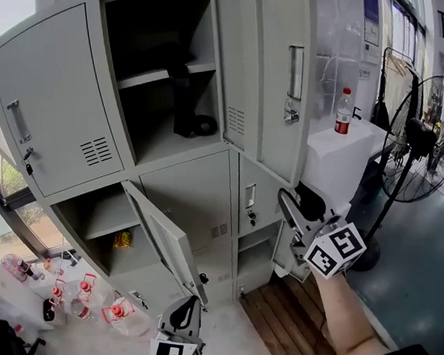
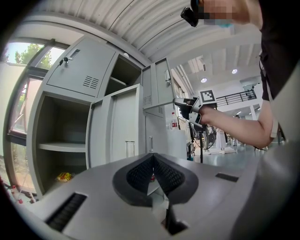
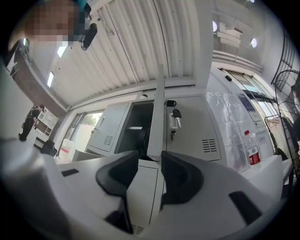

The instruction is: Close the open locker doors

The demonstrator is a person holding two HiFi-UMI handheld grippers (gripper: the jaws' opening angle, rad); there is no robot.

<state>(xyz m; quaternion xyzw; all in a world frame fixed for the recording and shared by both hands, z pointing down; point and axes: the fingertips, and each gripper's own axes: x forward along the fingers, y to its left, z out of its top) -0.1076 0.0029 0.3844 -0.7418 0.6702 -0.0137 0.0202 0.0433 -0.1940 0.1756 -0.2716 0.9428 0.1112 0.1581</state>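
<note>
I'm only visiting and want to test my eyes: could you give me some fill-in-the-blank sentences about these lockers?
The bottle on the white box has a ____ cap.
From the lock on the open upper door hangs a ____.
The packet in the lower-left locker is ____.
Right of the white box stands a black floor ____.
Missing words: red; key; yellow; fan.

Upper locker floor (image 1: 156,150): dark object (image 1: 194,124). Lower locker floor (image 1: 136,254): yellow packet (image 1: 121,239).
</note>
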